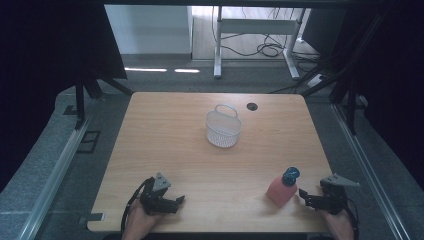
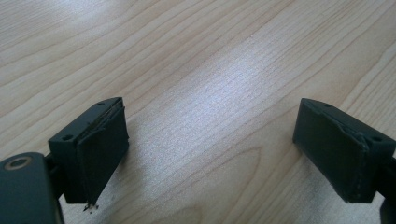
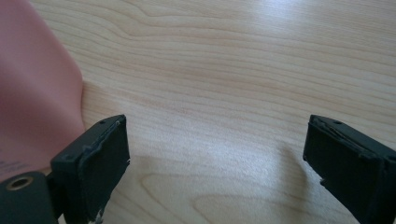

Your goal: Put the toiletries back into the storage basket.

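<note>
Jaws of both grippers are standing wide apart, gripping nothing.
Right gripper is resting beside the pink plastic bottle with blue cap, which is sitting just outside its jaws; left gripper is hovering over the bare wooden surface.

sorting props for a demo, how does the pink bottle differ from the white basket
The pink bottle is solid-walled with a blue cap; the white basket is open mesh with a loop handle. The bottle stands near the table's front right, beside the right gripper; the basket sits mid-table, far from both grippers. Both stand upright on the wooden table.
</note>
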A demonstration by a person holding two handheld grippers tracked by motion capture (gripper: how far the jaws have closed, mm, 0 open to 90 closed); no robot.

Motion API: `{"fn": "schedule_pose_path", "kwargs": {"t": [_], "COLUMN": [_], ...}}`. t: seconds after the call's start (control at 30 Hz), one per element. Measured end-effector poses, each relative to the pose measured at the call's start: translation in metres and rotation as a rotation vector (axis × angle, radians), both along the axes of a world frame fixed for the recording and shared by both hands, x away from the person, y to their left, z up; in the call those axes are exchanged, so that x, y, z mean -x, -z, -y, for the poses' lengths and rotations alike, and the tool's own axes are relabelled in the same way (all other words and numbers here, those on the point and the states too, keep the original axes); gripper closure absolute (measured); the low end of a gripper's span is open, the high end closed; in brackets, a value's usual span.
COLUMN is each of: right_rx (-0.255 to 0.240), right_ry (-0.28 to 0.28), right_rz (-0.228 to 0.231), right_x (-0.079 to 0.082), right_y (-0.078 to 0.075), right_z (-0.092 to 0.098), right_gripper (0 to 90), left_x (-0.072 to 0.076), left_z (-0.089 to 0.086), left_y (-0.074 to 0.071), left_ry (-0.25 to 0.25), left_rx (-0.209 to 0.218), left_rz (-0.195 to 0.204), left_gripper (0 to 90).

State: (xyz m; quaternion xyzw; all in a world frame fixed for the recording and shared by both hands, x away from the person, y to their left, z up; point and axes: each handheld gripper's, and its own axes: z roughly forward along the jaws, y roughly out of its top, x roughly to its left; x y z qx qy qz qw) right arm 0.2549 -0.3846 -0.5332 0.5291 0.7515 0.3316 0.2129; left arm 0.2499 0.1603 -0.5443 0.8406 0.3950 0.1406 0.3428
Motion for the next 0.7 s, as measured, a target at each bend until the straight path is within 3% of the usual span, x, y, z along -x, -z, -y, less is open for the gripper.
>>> {"fn": "schedule_pose_path", "kwargs": {"t": [0.7], "right_rx": [0.040], "right_ry": [-0.066], "right_rz": [-0.019], "right_x": [0.024], "right_y": [-0.008], "right_z": [-0.006], "right_gripper": [7.1], "left_x": [0.000], "left_z": [0.000], "left_y": [0.000], "left_ry": [0.000], "left_rx": [0.000], "left_rz": [0.000], "left_gripper": [10.0]}}
